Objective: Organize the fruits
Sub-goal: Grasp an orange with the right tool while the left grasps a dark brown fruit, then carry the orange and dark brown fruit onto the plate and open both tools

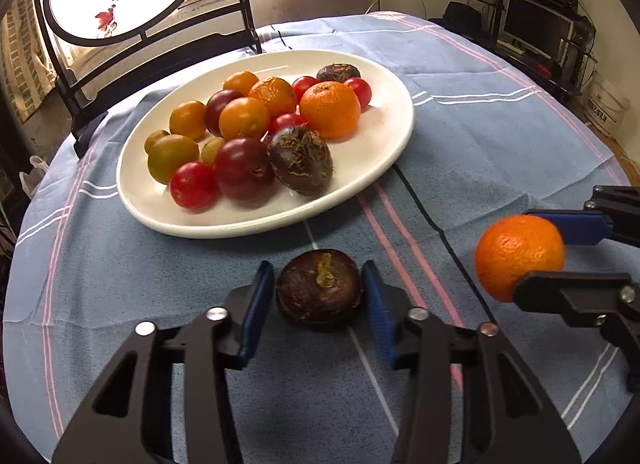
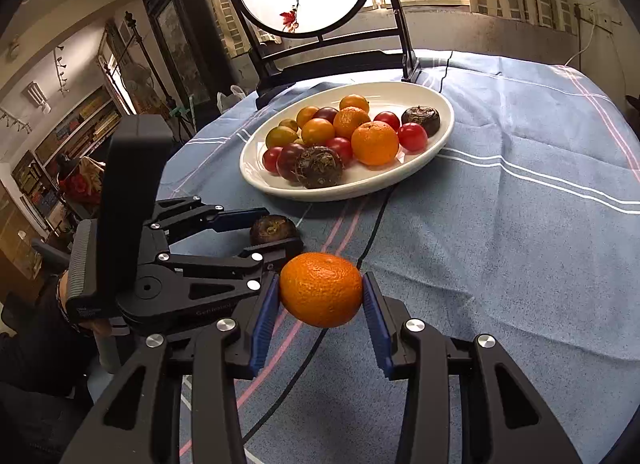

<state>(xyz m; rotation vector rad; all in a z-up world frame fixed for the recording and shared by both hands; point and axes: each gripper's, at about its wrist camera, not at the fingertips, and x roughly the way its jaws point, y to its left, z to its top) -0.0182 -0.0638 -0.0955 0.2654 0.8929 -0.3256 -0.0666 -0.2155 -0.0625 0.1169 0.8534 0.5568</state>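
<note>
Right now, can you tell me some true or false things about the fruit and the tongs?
1. The right tongs hold an orange. True.
2. The left tongs hold a red tomato. False: they grip a dark brown fruit.
3. The white plate is empty. False: it holds many fruits.
4. The tablecloth is blue with stripes. True.
5. Both tongs are over the plate. False: they are in front of it, over the cloth.

A dark brown water chestnut (image 1: pixel 319 290) and an orange mandarin (image 2: pixel 321 289) — both gripped — near the fruit-filled white plate (image 1: pixel 384 151).
</note>
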